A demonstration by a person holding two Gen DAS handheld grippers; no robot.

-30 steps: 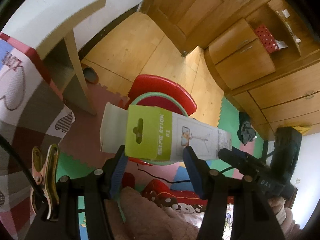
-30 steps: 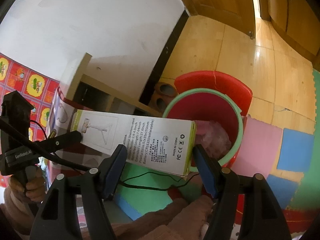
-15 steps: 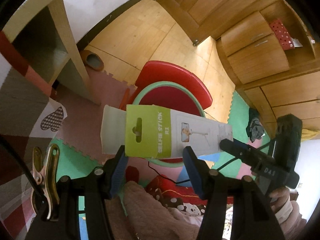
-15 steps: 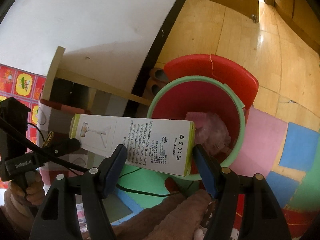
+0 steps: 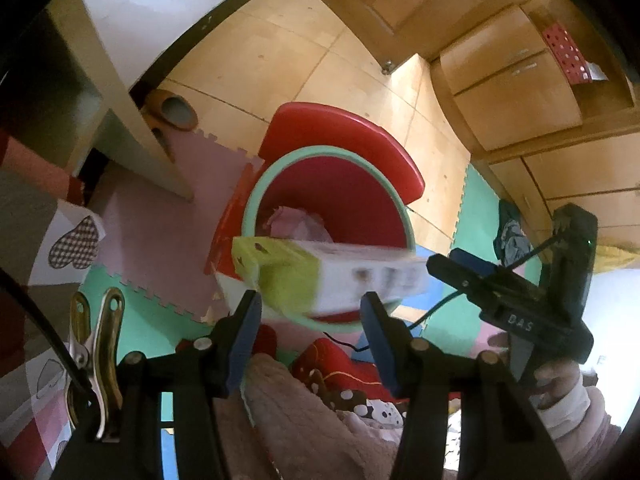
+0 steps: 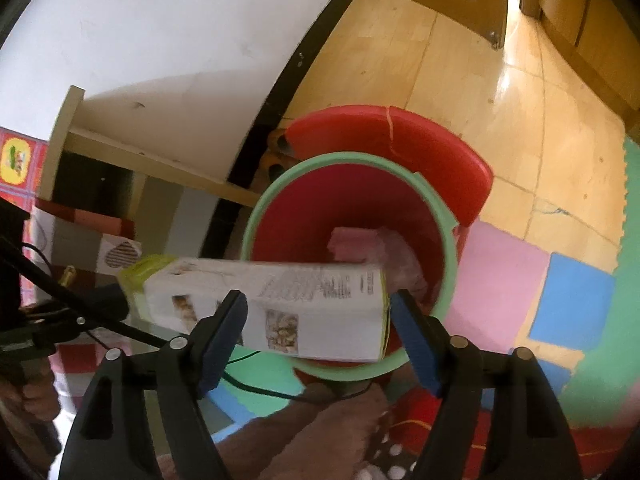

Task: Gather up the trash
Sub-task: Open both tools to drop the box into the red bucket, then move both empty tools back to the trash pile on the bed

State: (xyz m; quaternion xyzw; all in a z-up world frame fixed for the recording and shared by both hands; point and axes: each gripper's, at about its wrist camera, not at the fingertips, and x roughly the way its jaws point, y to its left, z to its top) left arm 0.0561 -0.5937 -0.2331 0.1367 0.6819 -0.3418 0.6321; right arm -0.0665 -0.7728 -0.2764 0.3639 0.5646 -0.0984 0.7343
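The box (image 6: pixel 276 304) lies blurred above the bin (image 6: pixel 352 264); both grippers (image 5: pixel 312 336) (image 6: pixel 320 332) stand wide, holding nothing. Better keep it centred over the rim.

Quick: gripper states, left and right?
Left gripper: open, box not clamped between its fingers.
Right gripper: open, box lying across its fingertips, not clamped.

Two wrist cameras, both aimed steeply down at the floor

Each looked along its own fingers from close above the red bin (image 5: pixel 340 200) (image 6: pixel 352 208); both shared the box (image 5: pixel 328 276) (image 6: pixel 280 300), foam mats and wooden floor, from opposite sides.
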